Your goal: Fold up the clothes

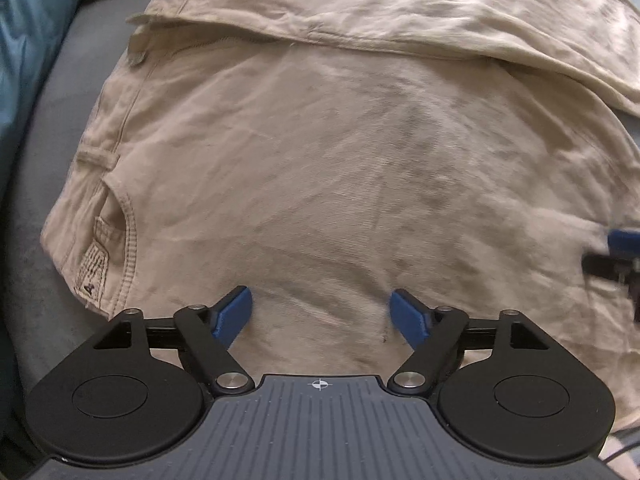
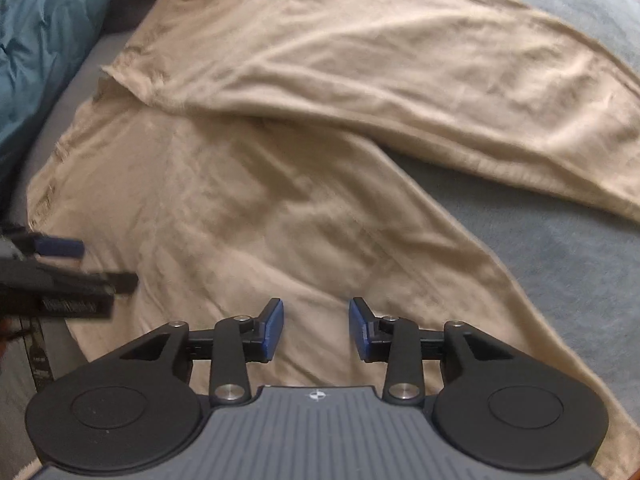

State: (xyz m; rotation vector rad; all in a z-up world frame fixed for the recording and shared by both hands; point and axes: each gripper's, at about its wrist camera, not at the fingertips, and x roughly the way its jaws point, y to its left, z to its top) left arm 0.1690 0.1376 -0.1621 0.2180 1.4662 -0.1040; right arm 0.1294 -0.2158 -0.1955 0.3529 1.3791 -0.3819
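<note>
Beige trousers [image 1: 320, 168] lie spread on a grey-blue bed sheet [image 1: 44, 152], with one leg folded across the top. The waistband with a belt loop and a pocket seam shows at the left of the left wrist view. My left gripper [image 1: 320, 312] hovers just over the seat of the trousers, its blue pads wide apart with only flat cloth below. In the right wrist view the trousers [image 2: 248, 208] spread in a V, both legs running right. My right gripper [image 2: 316, 328] stands open over the cloth, nothing pinched. Each gripper shows at the edge of the other's view.
A teal blanket [image 2: 44, 48] is bunched at the upper left, beside the trousers. Bare grey-blue sheet [image 2: 560, 272] lies to the right between and below the trouser legs. The other gripper [image 2: 60, 276] sits at the left edge of the right wrist view.
</note>
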